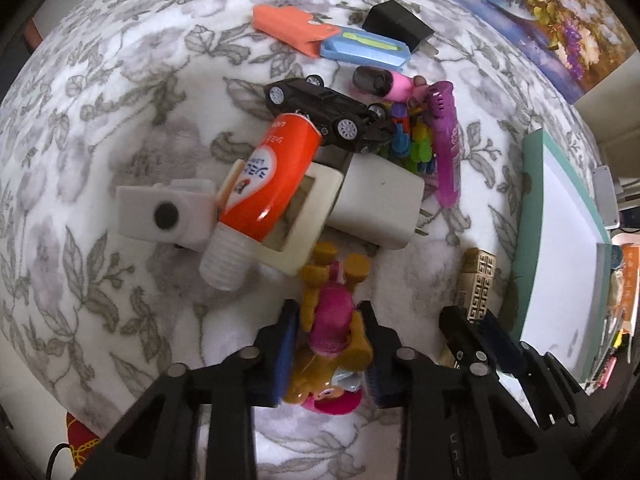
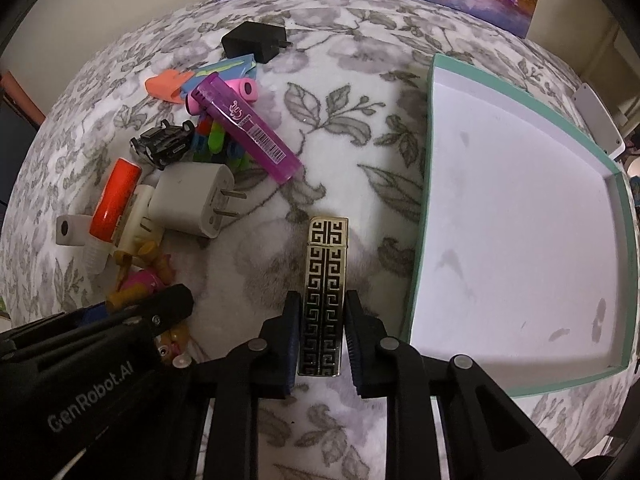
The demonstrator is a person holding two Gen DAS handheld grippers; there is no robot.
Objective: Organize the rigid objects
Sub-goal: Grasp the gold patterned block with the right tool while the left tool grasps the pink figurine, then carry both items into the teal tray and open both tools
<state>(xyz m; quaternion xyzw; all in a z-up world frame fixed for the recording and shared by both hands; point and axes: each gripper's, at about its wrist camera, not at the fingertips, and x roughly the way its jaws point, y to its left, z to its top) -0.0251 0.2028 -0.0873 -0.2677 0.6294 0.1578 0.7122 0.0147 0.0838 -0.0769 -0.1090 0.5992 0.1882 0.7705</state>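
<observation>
The right tongs (image 2: 322,336) straddle the near half of a gold-and-black patterned lighter (image 2: 325,292) lying flat on the floral blanket (image 2: 352,60), both pads at its long sides; whether they already press it I cannot tell for sure. The left tongs (image 1: 326,344) bracket a pink-and-tan toy figure (image 1: 332,320) in the same way, pads against or just off its body.

The teal-rimmed tray (image 2: 430,184), bare inside, lies just right of the lighter and is probably where things go. The white plug adapter (image 2: 196,196) looks stiff and blocky, best taken across its flat sides. The orange tube (image 1: 272,172), smooth and round, lies across a cream frame (image 1: 316,216) and could roll. The purple lighter (image 2: 248,128) and black toy car (image 1: 324,112) rest on small coloured clips.

The patterned lighter looks like polished metal: rigid, rather heavy, slippery. Gripping its long sides near the middle should keep it level. The figure is light and lumpy; the torso is the safest hold.
</observation>
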